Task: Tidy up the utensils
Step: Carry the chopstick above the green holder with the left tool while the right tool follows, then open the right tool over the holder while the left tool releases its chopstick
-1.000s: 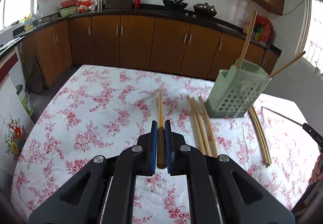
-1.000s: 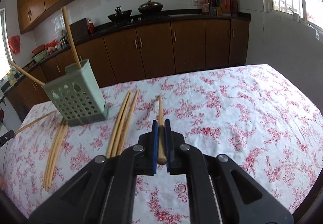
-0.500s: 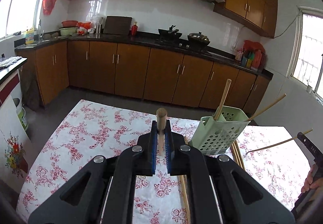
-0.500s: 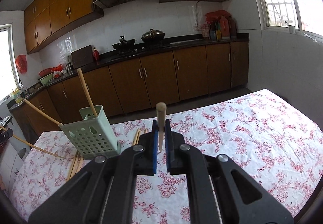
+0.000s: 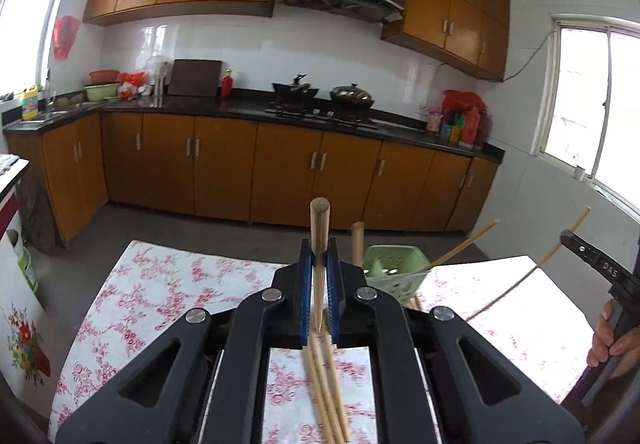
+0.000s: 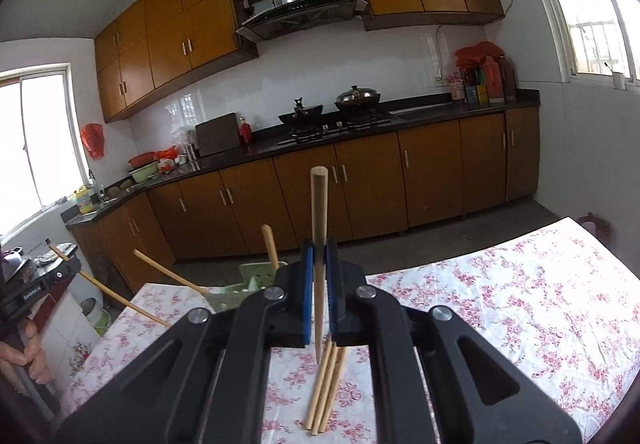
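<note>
Lifting a chopstick in each gripper, both now raised clear of the floral tablecloth point(image 5: 168, 284) they lay on a second ago.

Left gripper point(image 5: 319, 284) is clamped tight on a pale wooden chopstick point(image 5: 320, 228), which stands near upright, blunt end at 12 o'clock, tip hanging below the pads. Right gripper point(image 6: 319, 284) pinches its own chopstick point(image 6: 319, 212) the same way. A second ago the views looked down on the cloth; now they show the cabinets. The green perforated holder point(image 5: 394, 272) sits at 2 o'clock of the left gripper, two chopsticks leaning in it. Loose chopsticks point(image 6: 326, 388) lie on the cloth below. White lettering on the far gripper reads partly "DAS".
</note>
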